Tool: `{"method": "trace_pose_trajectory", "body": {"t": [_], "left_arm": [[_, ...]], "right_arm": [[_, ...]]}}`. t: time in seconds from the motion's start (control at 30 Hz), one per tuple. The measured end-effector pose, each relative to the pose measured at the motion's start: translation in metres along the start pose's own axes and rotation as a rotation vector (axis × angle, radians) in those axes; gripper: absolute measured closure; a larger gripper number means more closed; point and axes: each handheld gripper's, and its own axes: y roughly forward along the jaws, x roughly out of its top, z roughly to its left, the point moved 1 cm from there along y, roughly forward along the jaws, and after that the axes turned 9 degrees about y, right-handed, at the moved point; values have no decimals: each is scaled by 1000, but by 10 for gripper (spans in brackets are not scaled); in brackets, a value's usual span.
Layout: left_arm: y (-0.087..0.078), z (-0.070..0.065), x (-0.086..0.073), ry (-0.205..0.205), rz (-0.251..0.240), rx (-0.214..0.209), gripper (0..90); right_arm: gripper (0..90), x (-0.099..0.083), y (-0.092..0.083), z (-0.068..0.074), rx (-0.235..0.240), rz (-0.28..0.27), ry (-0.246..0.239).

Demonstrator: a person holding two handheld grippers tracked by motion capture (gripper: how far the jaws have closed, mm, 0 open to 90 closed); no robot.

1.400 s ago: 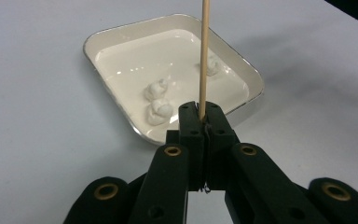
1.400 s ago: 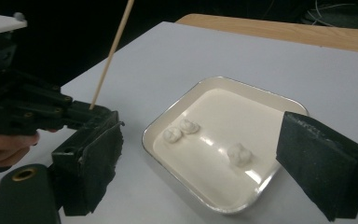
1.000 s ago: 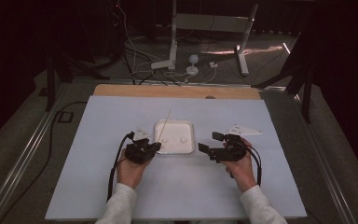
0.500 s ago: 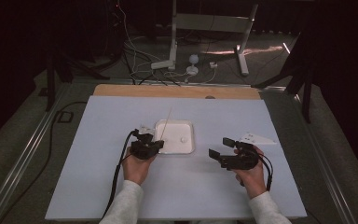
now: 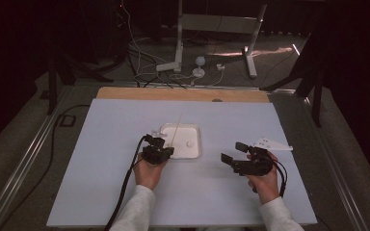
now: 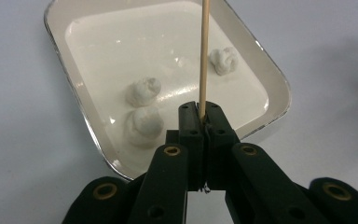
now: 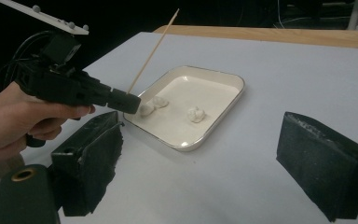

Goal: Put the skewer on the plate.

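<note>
Left gripper [image 6: 200,116] is clamped on a thin wooden skewer [image 6: 203,56], jaws pressed together at its lower end, stick rising steeply over the near edge of a shallow white rectangular tray [image 5: 193,130]. Tray sits mid-table on a pale blue tabletop [image 5: 101,144] and holds three small white dough-like lumps [image 6: 143,122]. Right gripper [image 7: 223,163] hovers beside the tray, jaws wide apart, empty.

High view: overhead from near edge, facing far. Left gripper view: close, down onto white tray [image 6: 279,88]. Right gripper view: low, looking left across table [image 7: 284,60]. All share tray.
</note>
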Motion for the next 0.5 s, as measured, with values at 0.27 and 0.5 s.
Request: {"method": "trace_pose_trajectory", "body": {"t": [0.27, 0.5], "left_arm": [[6, -3, 0, -15, 46, 19, 889], [10, -5, -1, -37, 78, 20, 880]], "right_arm": [[135, 0, -1, 0, 2, -3, -2], [137, 1, -2, 0, 1, -8, 2]]}}
